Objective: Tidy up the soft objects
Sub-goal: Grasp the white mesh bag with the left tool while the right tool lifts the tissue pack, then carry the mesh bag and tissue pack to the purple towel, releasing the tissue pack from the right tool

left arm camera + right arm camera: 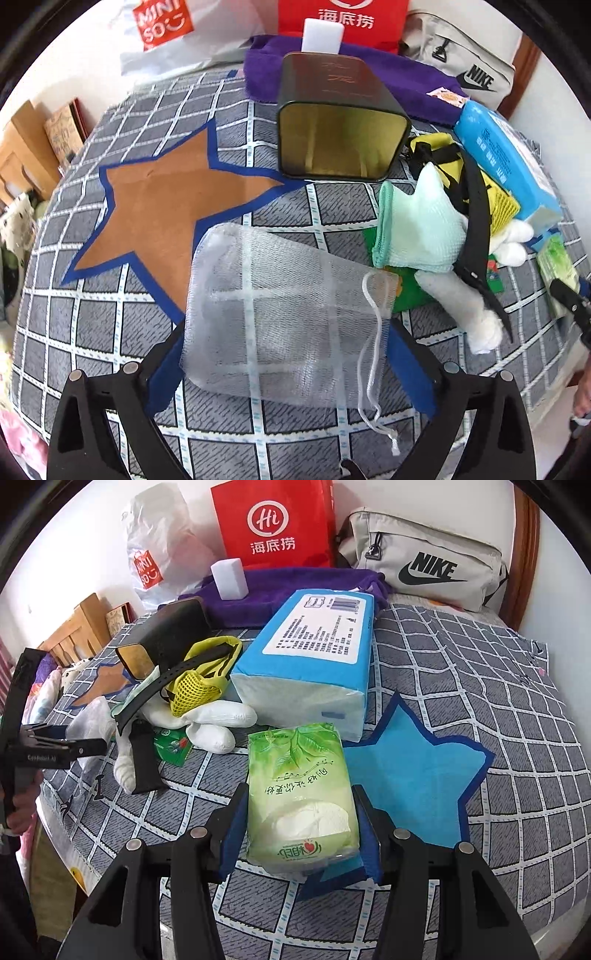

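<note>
My left gripper (291,373) stands with jaws wide apart; the white mesh drawstring bag (280,314) lies flat on the grid-patterned bedspread (92,332) between the fingers, neither pad pressing it; its cord trails toward the right finger. Ahead of that gripper: an open dark tin (343,144) on its side; ahead and right, a mint mesh glove (417,229), a black strap (476,229) across it, and a blue tissue pack (506,162). An orange star (159,214) is printed ahead-left.

My right gripper (301,834) is clamped on the green tissue pack (301,790), blue pads (232,834) against both sides; a blue star (413,775) sits just right of it; white gloves (218,720) lie ahead-left.
</note>
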Demonstrator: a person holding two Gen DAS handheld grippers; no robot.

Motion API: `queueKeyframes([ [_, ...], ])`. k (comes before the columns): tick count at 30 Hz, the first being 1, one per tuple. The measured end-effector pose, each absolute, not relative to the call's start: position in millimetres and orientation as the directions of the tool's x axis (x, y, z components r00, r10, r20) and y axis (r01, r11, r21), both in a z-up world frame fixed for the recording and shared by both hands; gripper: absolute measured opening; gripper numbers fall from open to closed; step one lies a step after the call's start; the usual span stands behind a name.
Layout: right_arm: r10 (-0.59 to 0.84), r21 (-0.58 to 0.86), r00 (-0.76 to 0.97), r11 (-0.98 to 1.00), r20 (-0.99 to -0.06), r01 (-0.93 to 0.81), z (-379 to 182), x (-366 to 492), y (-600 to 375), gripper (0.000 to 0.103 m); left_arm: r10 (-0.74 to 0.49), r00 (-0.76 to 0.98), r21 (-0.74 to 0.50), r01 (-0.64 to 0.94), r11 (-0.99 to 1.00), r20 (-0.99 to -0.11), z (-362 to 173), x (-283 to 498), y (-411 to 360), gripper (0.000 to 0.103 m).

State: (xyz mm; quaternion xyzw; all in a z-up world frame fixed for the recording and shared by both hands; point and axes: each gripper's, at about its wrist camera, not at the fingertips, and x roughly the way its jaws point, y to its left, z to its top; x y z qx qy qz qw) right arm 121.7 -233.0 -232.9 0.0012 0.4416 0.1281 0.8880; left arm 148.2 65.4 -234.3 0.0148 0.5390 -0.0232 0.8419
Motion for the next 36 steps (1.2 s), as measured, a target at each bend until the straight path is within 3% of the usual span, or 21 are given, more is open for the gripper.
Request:
queueKeyframes([
  [3,0.222,0.111,0.577,0.969,-0.786,-0.221,-237,122,-232,0.053,-0.018,0.436,0.005,0.051,0.999,-0.900,-234,148,65,0.096],
  [6,0.218,0.107,0.577,0.970,-0.787,-0.220,-238,121,-231,0.052,-0.021,0.451,0.002,0.051,0.999,-0.892,-228,146,67,0.076],
  [8,0.217,0.108,0.581,0.970,-0.785,-0.217,-236,119,-232,0.052,-0.028,0.451,-0.008,0.046,0.999,-0.892,-225,144,71,0.053],
  [12,0.214,0.100,0.590,0.971,-0.779,-0.219,-228,117,-233,0.052,-0.033,0.439,-0.023,0.028,0.999,-0.898,-223,147,77,0.032],
  [14,0.212,0.097,0.595,0.971,-0.775,-0.219,-224,115,-234,0.052,-0.041,0.431,-0.039,0.014,0.999,-0.901,-222,149,82,0.017],
  [17,0.217,0.097,0.604,0.970,-0.767,-0.224,-217,115,-234,0.052,-0.096,0.424,-0.108,-0.003,0.994,-0.901,-218,149,90,0.013],
  [36,0.291,0.149,0.652,0.953,-0.700,-0.266,-168,132,-232,0.052,-0.106,0.525,-0.137,-0.020,0.990,-0.844,-155,169,89,0.013],
])
